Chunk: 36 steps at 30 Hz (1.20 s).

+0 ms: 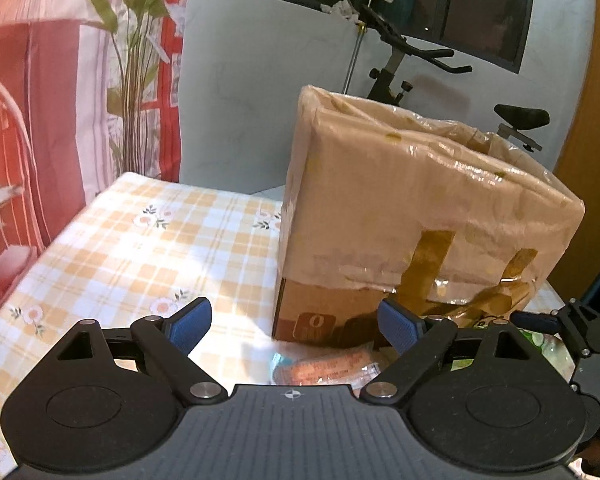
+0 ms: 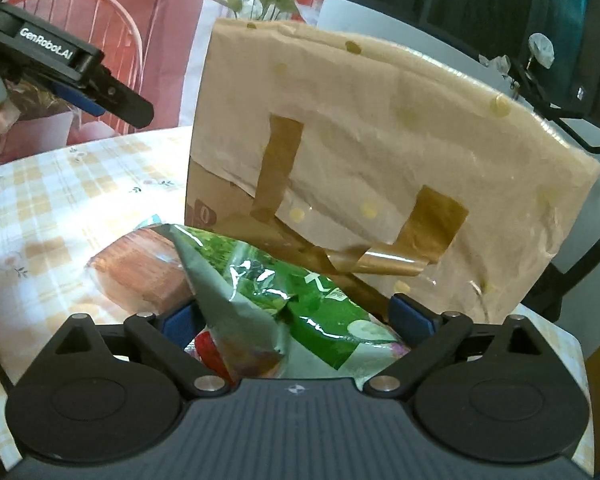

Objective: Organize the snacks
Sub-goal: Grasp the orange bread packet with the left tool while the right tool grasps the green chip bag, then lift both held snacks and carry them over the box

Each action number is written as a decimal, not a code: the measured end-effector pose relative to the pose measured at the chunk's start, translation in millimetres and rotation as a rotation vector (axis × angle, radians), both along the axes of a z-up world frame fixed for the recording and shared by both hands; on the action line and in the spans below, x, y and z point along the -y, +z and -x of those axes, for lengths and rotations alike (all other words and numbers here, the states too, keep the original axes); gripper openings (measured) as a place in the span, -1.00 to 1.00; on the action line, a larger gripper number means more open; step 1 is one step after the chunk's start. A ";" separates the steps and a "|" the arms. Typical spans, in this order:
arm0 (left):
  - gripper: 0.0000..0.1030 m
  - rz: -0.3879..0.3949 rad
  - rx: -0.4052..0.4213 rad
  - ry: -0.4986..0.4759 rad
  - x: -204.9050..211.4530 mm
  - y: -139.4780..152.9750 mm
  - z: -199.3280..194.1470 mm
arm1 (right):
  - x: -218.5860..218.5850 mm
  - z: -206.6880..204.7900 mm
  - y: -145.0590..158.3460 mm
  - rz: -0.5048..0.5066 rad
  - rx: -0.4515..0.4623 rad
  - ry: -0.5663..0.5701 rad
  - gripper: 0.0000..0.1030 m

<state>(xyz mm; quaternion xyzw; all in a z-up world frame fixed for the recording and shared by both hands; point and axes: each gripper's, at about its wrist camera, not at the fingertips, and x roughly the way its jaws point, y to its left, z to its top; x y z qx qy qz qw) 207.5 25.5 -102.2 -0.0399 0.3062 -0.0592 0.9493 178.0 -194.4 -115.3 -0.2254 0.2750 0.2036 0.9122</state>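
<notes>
The green snack bag (image 2: pixel 300 304) lay on the worktop (image 2: pixel 60 200) against the box (image 2: pixel 380 152), right between the spread, empty jaws of the right tool (image 2: pixel 296 316) — the nearer one. The left tool (image 1: pixel 296 326), jaws also apart, hung over a small orange packet (image 1: pixel 320 370).

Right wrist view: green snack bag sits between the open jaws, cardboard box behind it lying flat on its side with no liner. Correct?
Not quite. The green snack bag does sit between the right gripper's open jaws, but the cardboard box stands upright on the checked tablecloth, and a plastic liner is taped over its rim. Both wrist views show it.
</notes>
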 end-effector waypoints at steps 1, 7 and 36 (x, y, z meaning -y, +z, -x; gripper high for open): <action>0.78 -0.004 -0.002 0.002 1.2 -2.2 0.2 | -0.3 -1.2 -2.0 -0.004 -0.014 -0.006 0.92; 0.78 0.013 -0.052 0.004 1.3 -21.3 2.5 | 7.7 8.6 -8.0 -0.045 -0.012 -0.074 0.72; 0.89 -0.115 -0.187 -0.043 56.7 -91.4 -31.4 | 49.5 72.2 -6.8 -0.402 0.163 -0.249 0.58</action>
